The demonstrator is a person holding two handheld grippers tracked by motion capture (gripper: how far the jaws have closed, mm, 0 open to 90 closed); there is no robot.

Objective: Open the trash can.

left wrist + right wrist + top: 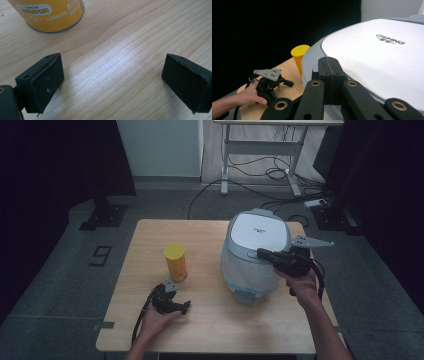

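Left hand-held gripper (186,307) lies low on the desk (210,330) w/ jaws spread wide, nothing btwn them, just bare wood. Yellow canister (175,262) stands upright just beyond it, lid on, contents can't tell. Rice cooker (254,252) sits right of center, lid shut. Right hand-held gripper (261,252) is held level, jaws pressed together, tips at the cooker's lid edge.

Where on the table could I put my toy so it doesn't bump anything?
The far left corner of the table, behind the yellow can, is bare. So is the near middle, between the left gripper and the person's right arm. It's crowded on the right: the rice cooker fills it, with the right gripper against it.
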